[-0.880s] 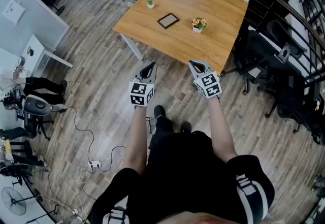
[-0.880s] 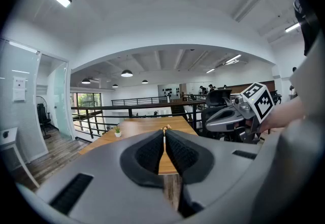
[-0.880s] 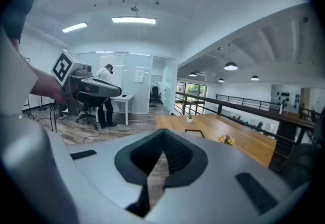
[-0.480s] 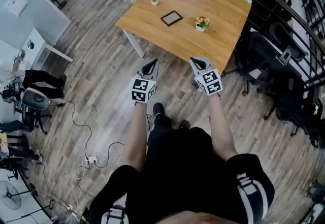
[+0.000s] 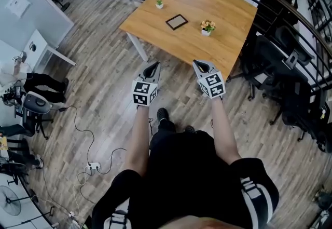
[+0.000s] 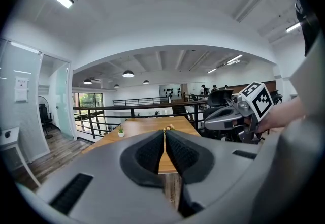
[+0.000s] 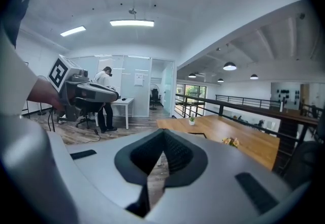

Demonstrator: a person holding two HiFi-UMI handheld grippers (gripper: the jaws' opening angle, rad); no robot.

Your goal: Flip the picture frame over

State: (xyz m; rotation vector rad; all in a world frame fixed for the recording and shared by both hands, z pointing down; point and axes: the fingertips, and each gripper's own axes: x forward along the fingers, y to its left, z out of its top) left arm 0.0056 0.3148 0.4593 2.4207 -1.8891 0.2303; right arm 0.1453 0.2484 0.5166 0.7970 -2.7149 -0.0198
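Head view: on the wooden worktop (image 5: 155, 28), a small white pot (image 5: 159, 3) holds a green plant, and a second white pot (image 5: 207, 27) holds orange flowers. The picture frame (image 5: 177, 22), dark-edged and rectangular, lies flat between the two pots, well apart from both grippers. The left gripper (image 5: 152, 69) and right gripper (image 5: 199, 65) hover above the floor, short of the worktop. Left gripper view: its jaws are clenched together with nothing between them. Right gripper view: its jaws are likewise pressed together on nothing, and the frame lies on the worktop beyond them.

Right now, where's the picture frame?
Head view: the picture frame lies flat on the wooden table, between the small green plant to its left and the flower pot to its right.
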